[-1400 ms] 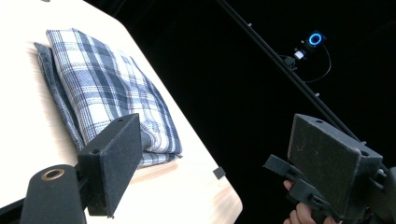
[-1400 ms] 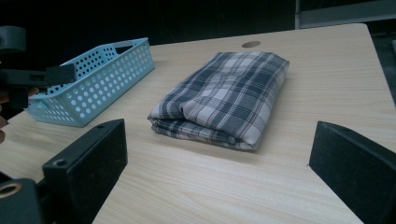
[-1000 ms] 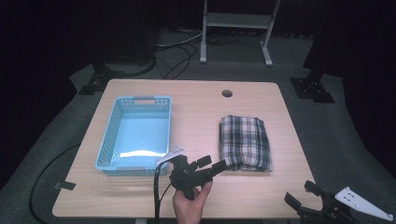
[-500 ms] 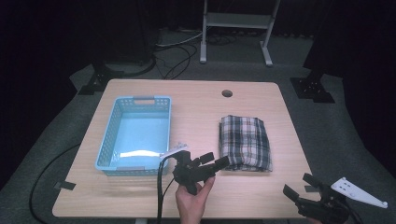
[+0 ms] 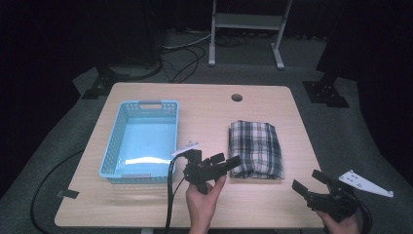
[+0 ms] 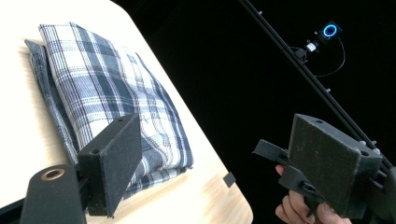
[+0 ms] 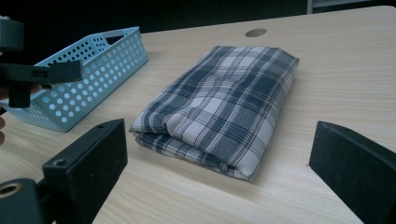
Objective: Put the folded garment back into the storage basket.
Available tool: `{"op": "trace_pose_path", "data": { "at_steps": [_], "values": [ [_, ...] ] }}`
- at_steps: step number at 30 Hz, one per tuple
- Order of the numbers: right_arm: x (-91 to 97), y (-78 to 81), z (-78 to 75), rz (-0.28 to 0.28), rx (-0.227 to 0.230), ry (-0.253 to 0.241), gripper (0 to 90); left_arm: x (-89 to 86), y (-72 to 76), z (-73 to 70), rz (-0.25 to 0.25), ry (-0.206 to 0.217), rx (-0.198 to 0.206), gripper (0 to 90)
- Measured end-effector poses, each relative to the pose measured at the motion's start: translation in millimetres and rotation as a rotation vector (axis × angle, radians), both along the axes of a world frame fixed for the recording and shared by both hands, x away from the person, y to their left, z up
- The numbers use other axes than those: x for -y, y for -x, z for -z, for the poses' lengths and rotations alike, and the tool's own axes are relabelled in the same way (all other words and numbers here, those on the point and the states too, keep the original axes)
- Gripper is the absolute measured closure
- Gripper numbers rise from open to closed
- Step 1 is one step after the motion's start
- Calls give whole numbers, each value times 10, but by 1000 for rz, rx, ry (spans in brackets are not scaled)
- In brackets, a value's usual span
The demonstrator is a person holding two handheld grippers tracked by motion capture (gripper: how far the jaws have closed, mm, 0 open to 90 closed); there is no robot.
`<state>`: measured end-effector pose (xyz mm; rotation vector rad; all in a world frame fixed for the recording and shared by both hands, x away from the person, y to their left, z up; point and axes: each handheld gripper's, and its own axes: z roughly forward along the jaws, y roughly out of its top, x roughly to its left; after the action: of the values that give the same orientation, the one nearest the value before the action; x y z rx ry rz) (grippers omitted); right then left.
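A folded plaid cloth [image 5: 256, 148] [image 6: 107, 88] [image 7: 224, 102] lies flat on the right half of the wooden table [image 5: 204, 102]. My left gripper [image 5: 226, 161] [image 6: 219, 163] is held just left of the cloth's near corner, pointing at it, open and holding nothing. My right gripper [image 5: 309, 182] [image 7: 222, 161] hovers over the table's front right corner. It is open and aimed at the cloth's near edge, a short way from it. A light blue perforated basket [image 5: 141, 141] [image 7: 88, 70] stands hollow on the left half.
A round cable hole [image 5: 236, 97] [image 7: 256, 32] sits near the table's far edge. Behind the table, on the dark floor, are a metal stand [image 5: 246, 29] and cables. The left gripper's cable [image 5: 169, 195] trails off the front edge. Bare wood lies between basket and cloth.
My right gripper has come in and left from the lower right corner, over the table's front right edge. The left gripper has barely shifted. Cloth and basket have not moved.
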<state>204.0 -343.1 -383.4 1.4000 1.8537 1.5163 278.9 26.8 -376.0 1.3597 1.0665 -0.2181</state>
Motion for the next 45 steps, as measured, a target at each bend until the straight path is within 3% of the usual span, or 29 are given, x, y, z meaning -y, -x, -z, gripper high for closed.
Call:
{"op": "trace_pose_path", "data": {
  "at_steps": [13, 24, 37, 45],
  "values": [
    [-33, -279, -24, 6, -27, -8, 42, 34, -170, -4, -24, -2, -23, 168],
    [-31, -493, -53, 15, -52, -42, 42, 77, -289, 31, -36, -15, -72, 168],
    [-21, -757, -22, 4, -138, -80, 42, 112, -376, 17, -48, -4, -94, 168],
    [0, -926, 13, 21, -192, -107, 42, 204, -459, -40, -49, -27, -100, 168]
  ]
}}
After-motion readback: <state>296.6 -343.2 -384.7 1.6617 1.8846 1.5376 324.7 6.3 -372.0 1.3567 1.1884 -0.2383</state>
